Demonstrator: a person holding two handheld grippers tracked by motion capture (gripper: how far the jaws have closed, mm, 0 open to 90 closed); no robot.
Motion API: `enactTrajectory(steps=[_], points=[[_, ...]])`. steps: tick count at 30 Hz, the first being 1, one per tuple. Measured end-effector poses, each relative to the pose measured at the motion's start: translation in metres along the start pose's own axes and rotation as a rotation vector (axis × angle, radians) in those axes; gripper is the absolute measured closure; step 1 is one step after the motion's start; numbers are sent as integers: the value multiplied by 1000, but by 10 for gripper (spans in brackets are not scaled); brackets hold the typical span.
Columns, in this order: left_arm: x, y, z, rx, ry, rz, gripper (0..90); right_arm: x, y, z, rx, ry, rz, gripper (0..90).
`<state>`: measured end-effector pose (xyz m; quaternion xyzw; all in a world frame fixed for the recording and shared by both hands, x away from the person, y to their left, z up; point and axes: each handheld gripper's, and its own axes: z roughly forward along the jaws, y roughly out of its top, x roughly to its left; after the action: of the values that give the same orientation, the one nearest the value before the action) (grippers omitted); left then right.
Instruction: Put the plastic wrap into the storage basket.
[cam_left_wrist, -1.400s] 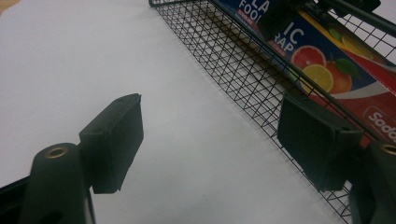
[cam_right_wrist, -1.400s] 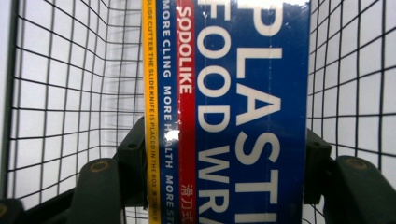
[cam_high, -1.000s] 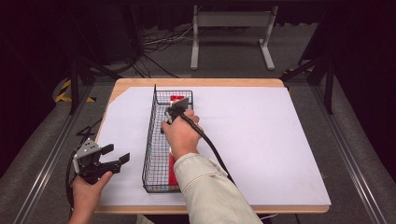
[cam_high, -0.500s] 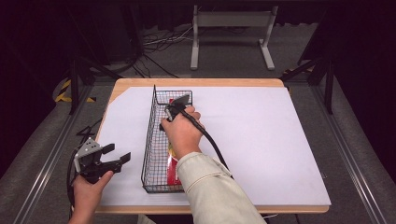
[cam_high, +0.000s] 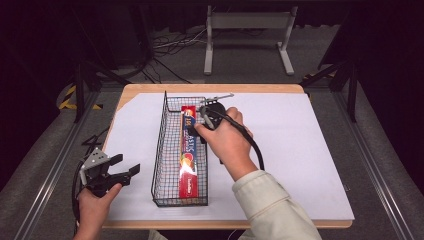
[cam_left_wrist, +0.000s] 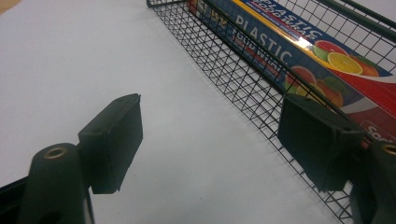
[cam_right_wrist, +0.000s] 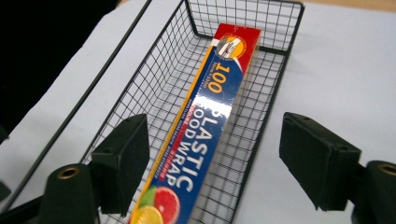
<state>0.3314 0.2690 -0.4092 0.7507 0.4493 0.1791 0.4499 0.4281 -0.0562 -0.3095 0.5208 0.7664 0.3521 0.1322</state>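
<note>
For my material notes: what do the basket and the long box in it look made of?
Basket: thin dark wire, probably coated metal, judging by its open welded-looking grid. Plastic wrap box: likely glossy printed cardboard, with sharp folded edges and glare on the print.

A wooden table (cam_high: 150, 92) stands in the middle of the high view, its top almost wholly covered by a white sheet (cam_high: 300, 150); bare wood shows along the far edge and at the upper left corner. A long black wire basket (cam_high: 162, 150) sits on the sheet left of centre, running from the far edge toward the near edge.
</note>
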Motion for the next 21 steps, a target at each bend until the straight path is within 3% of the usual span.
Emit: enactTrajectory(steps=[5, 10, 18, 20, 21], points=[[1, -1, 0, 9, 1, 0, 228, -25, -10, -24, -33, 62, -14, 231], [3, -2, -2, 5, 1, -3, 227, -58, -20, -53, -77, 94, -70, 206], [3, -2, -1, -1, -13, -1, 222, -122, -42, -92, -158, 74, -172, 182], [3, -2, -1, -2, -16, 1, 222, -128, -45, -94, -166, 72, -186, 178], [4, -2, -1, -2, -17, 1, 220, -147, -58, -99, -182, 67, -224, 166]])
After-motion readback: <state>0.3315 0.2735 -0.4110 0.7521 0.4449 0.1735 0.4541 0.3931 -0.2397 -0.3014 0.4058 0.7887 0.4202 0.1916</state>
